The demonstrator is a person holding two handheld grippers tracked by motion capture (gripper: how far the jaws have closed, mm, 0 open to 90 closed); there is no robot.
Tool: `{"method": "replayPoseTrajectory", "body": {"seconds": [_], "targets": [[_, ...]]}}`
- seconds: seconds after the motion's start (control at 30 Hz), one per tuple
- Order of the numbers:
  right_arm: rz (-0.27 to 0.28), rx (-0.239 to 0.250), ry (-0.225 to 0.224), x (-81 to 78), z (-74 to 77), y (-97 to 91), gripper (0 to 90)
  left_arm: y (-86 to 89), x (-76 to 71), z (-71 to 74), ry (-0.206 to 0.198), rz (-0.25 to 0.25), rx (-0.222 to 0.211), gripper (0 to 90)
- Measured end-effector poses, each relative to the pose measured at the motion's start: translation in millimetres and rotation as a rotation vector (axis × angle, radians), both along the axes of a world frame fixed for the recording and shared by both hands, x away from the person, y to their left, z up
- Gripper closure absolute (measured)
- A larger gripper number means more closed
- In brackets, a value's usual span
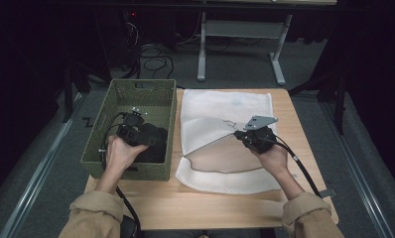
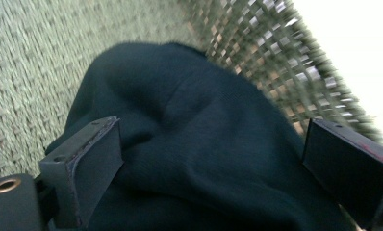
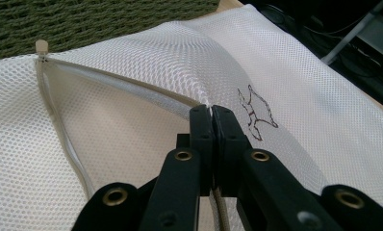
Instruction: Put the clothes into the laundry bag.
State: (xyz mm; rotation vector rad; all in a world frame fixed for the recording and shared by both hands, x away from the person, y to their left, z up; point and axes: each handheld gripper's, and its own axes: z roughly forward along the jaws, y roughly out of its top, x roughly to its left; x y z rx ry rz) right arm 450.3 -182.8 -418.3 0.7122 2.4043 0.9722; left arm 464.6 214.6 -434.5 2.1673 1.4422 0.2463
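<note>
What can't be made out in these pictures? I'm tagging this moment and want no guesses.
- Dark garment: its type; bunched up, cut off by the left gripper view's bottom edge.
- Green basket: what lies under the garment; the cloth and the open left claw cover it.
- White mesh bag: how much of its edge the shut right claw has pinched; the jaws hide it.
- Basket weave: blurred in the left gripper view.

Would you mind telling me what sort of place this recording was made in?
Probably a lab or recording workspace: a small wooden table on grey carpet, loose black cables on the floor behind, a metal-legged desk frame, and dark surroundings.
</note>
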Motion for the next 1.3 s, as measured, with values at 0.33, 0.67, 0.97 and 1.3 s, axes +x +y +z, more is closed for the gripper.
{"method": "replayPoseTrajectory", "body": {"seconds": [0.33, 0.67, 0.97, 1.3], "targets": [[-0.002, 0.001, -0.004, 0.3, -0.1, 0.3, 89.1, -6.7, 18.8, -13.6, 0.065, 0.007, 0.06, 7.3], [-0.003, 0.002, -0.006, -0.1, -0.4, 0.6, 89.1, -7.4, 41.1, -33.9, 0.141, 0.034, 0.079, 6.8], [-0.004, 0.003, -0.005, -0.4, -2.1, 2.4, 89.1, 5.4, 41.4, -50.6, 0.215, 0.065, 0.082, 5.8], [-0.002, -0.007, -0.007, -1.2, -2.4, 2.8, 89.1, 0.9, 47.1, -68.1, 0.292, 0.078, 0.124, 2.7]]}}
